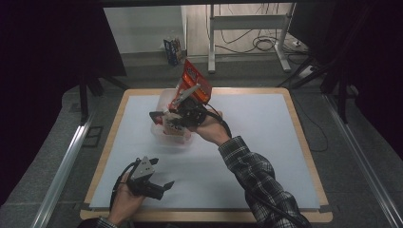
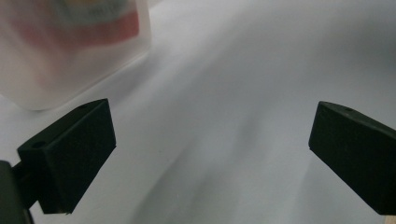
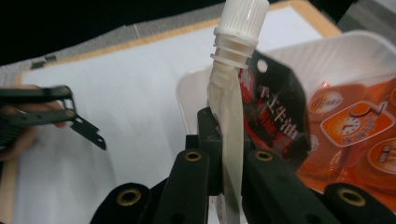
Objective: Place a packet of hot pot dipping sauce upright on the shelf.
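My right gripper (image 3: 227,158) is shut on a spouted pouch (image 3: 275,116), black and red with a white screw cap (image 3: 243,18); the jaws pinch its pale edge just below the spout. In the high view that gripper (image 1: 178,118) hangs over a translucent plastic bin (image 1: 161,135) near the table's middle. Orange snack packets (image 3: 359,126) lie in the bin, and a red-orange packet (image 1: 195,80) sticks up from its far side. My left gripper (image 1: 161,173) rests low near the front left edge, open, with nothing between its jaws (image 2: 210,135).
The bin's frosted wall (image 2: 70,51) stands a short way ahead of the left gripper, to its left. A white sheet (image 1: 256,137) covers the wooden table. The left gripper (image 3: 70,116) shows across the sheet in the right gripper view. Dark curtains and a desk frame stand beyond.
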The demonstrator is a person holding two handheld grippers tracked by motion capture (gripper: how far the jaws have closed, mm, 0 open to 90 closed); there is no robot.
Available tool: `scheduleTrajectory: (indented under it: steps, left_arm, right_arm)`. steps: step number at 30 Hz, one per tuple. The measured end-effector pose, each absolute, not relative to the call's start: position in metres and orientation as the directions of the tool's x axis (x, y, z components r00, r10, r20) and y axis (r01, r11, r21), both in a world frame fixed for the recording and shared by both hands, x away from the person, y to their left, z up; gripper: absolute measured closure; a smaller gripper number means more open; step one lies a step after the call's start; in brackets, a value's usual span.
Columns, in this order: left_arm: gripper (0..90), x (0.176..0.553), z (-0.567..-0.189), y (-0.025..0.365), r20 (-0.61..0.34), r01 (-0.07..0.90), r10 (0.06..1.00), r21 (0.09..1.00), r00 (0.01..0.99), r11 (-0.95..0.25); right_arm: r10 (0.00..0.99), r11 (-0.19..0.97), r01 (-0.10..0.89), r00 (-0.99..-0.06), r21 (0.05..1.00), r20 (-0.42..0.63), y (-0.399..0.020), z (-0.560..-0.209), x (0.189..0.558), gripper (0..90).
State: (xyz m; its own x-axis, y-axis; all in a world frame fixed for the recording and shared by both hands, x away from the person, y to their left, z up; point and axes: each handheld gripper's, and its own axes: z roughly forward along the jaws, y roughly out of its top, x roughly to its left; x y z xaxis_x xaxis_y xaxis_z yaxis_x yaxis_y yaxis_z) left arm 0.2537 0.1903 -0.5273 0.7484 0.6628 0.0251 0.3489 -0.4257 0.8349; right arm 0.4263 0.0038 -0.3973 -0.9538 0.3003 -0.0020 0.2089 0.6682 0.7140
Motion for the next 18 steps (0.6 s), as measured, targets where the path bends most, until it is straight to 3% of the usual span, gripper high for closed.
scheduleTrajectory:
  steps: [9, 18]
  left_arm:
    - [1.0, 0.253, -0.526, 0.191, 0.034, 0.345, 0.674, 0.839, 0.738, -0.42]
    - [0.8, 0.254, -0.527, 0.191, 0.033, 0.348, 0.676, 0.838, 0.736, -0.42]
  right_arm:
    - [0.307, 0.689, 0.218, -0.952, 0.691, -0.006, 0.019, -0.419, 0.431, 85.6]
    - [0.327, 0.673, 0.209, -0.945, 0.709, -0.032, 0.017, -0.416, 0.428, 64.7]
